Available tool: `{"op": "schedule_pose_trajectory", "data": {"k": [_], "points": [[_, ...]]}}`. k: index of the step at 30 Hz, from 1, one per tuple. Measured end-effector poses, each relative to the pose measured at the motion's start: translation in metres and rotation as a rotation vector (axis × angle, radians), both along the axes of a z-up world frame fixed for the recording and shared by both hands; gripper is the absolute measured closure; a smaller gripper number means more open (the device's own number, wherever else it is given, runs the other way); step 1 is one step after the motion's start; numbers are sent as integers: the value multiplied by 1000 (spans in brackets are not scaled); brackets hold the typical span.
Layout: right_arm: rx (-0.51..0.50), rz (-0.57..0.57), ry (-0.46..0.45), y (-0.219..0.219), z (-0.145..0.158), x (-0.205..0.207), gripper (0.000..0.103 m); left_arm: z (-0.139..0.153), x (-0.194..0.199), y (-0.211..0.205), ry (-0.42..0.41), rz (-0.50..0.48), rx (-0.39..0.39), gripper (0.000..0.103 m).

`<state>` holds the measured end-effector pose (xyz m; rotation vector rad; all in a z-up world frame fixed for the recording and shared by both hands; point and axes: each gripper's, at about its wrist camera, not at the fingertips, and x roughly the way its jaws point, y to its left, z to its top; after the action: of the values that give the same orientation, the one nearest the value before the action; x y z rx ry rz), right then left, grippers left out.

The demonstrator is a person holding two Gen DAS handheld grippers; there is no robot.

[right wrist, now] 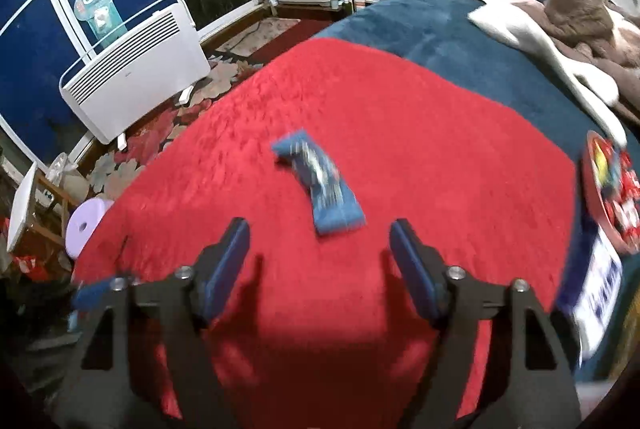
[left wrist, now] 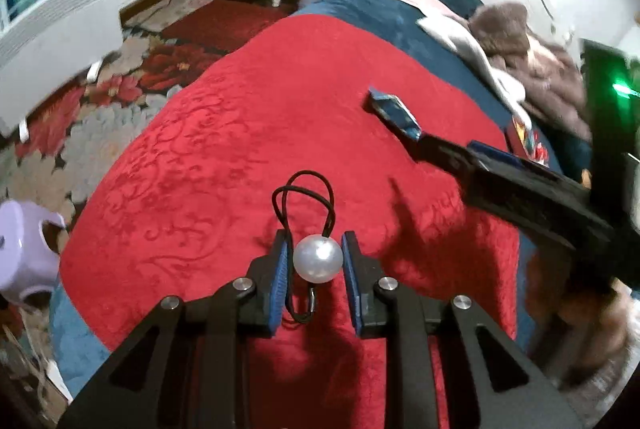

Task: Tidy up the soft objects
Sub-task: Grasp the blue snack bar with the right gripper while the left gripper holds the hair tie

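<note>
A black elastic hair tie (left wrist: pixel 304 189) with a large white pearl bead (left wrist: pixel 318 257) lies on the red cloth (left wrist: pixel 240 133). My left gripper (left wrist: pixel 316 257) has its blue pads on either side of the bead, touching or nearly touching it. A blue fabric band (right wrist: pixel 320 181) lies on the red cloth (right wrist: pixel 400 149) just ahead of my right gripper (right wrist: pixel 320 241), which is open and empty. In the left wrist view the right gripper (left wrist: pixel 500 173) reaches in from the right, with the blue band (left wrist: pixel 394 113) beyond its tip.
The red cloth covers a bed with a dark blue blanket (right wrist: pixel 420 21). Brown fur clothing (right wrist: pixel 580 9) and a white item (right wrist: pixel 552 57) lie far right. A red plate (right wrist: pixel 612 189) sits at the right edge. A white heater (right wrist: pixel 132 69) and lilac stool (left wrist: pixel 24 253) stand on the floor at left.
</note>
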<state>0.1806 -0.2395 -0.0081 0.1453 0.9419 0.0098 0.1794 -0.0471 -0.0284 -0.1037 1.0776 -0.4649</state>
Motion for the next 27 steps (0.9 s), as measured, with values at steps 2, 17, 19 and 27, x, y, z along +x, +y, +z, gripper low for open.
{"op": "schedule_pose_trajectory", "data": {"k": [2, 17, 19, 27], "points": [[-14, 19, 28, 3, -9, 19, 29, -1, 5, 8, 15, 28, -16, 78], [35, 57, 53, 20, 6, -33, 78, 1, 6, 16, 38, 62, -16, 78], [51, 44, 73, 26, 8, -52, 78, 2, 4, 17, 36, 55, -12, 78], [71, -73, 171, 33, -12, -93, 78, 2, -23, 15, 32, 18, 38, 78]]}}
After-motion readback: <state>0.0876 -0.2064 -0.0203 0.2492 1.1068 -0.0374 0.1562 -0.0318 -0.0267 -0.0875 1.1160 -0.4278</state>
